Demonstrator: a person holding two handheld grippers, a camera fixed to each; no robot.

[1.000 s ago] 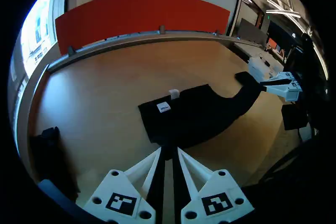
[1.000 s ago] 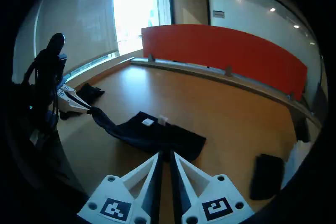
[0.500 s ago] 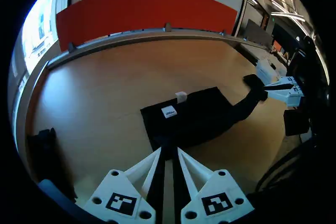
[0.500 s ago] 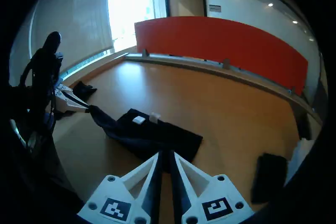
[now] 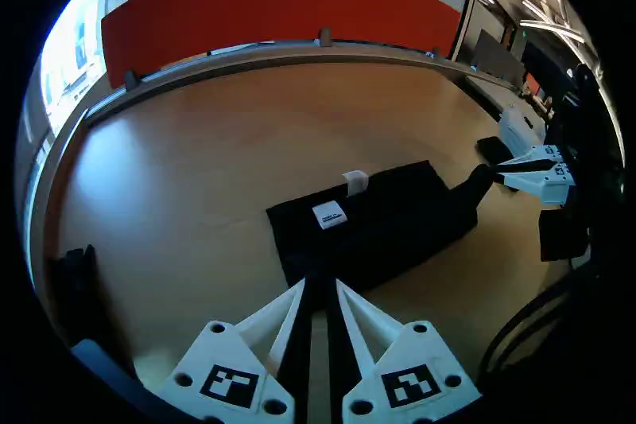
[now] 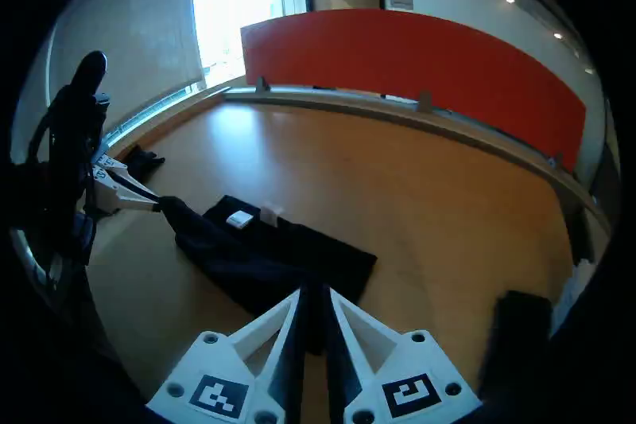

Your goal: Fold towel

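Because folding needs both corners carried together, my left gripper point(image 5: 318, 293) and right gripper point(image 6: 314, 297) each pinch closed on a near corner of the dark towel point(image 5: 397, 221).

towel point(image 5: 381, 217) on the table point(image 5: 199, 153) — left gripper point(image 5: 318, 285) and right gripper point(image 6: 314, 293) at its near corners.

Wood desk point(image 5: 199, 145), red divider point(image 5: 278, 6), bright window point(image 6: 234, 10).

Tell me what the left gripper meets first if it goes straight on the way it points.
The black towel: the left gripper pinches its near edge, so going on would push into the cloth spread on the table, probably toward its white tag.
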